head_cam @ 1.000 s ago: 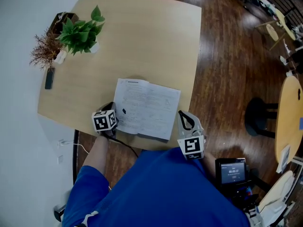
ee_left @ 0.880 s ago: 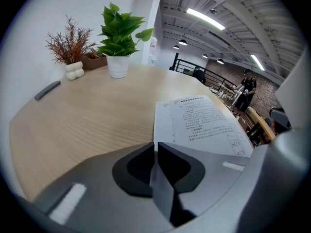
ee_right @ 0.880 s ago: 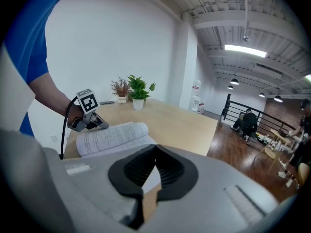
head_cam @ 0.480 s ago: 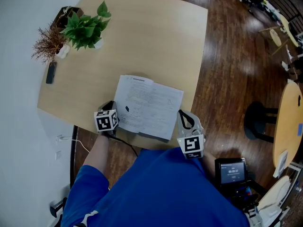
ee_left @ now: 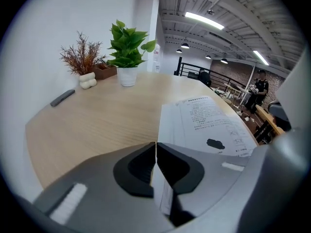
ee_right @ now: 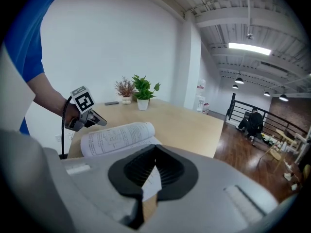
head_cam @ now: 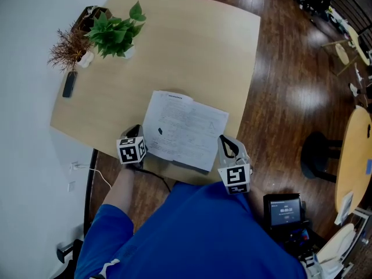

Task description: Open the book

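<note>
The book (head_cam: 186, 129) lies open near the front edge of the light wooden table (head_cam: 192, 51), printed pages up. My left gripper (head_cam: 139, 135) is at the book's left edge. In the left gripper view its jaws are closing, and the gripper (ee_left: 155, 147) pinches the edge of a page (ee_left: 209, 123), which runs between the pads. My right gripper (head_cam: 224, 141) is at the book's right edge. In the right gripper view it (ee_right: 155, 152) looks shut, with a strip of white page between the jaws. The left pages bulge up there as a curved stack (ee_right: 116, 136).
A green plant in a white pot (head_cam: 116, 34), a dried plant (head_cam: 70, 48) and a dark remote (head_cam: 68, 85) stand at the table's far left corner. A cable (head_cam: 152, 177) hangs below the front edge. A stool (head_cam: 319, 150) and a round table (head_cam: 354, 150) stand at the right.
The head view has shifted a little. The left gripper has drawn slightly back from the book along its left edge. The right gripper has kept its place.
</note>
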Demonstrator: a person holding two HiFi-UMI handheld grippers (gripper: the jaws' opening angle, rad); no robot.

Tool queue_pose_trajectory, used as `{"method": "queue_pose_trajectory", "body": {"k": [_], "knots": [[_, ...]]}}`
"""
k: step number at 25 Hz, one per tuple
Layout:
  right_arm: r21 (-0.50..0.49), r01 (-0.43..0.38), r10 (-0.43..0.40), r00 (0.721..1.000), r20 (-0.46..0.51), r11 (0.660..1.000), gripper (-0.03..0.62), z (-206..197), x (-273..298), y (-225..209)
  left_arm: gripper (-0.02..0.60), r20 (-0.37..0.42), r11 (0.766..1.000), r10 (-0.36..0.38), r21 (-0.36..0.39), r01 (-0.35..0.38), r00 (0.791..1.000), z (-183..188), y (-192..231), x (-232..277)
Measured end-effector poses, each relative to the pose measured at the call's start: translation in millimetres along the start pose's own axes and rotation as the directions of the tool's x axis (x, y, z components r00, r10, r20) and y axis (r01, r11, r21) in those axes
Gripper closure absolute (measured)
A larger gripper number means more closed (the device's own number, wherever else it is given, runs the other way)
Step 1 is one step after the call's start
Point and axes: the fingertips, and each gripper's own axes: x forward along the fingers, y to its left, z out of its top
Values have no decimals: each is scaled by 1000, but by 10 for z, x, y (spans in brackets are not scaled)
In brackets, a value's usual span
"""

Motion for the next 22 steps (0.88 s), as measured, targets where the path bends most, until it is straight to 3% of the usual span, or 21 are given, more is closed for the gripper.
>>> {"method": "queue_pose_trajectory", "body": {"k": [12,22], "knots": [[-22,-19,20,998,55,1000,591,46,-229,117,574,110,1000,-11,7,10,994,-20,-329,-537],[-14,-8,9,996,88,1000,591,-13,-471,78,574,215,996,-84,38,78,973,32,-951,-841]]}}
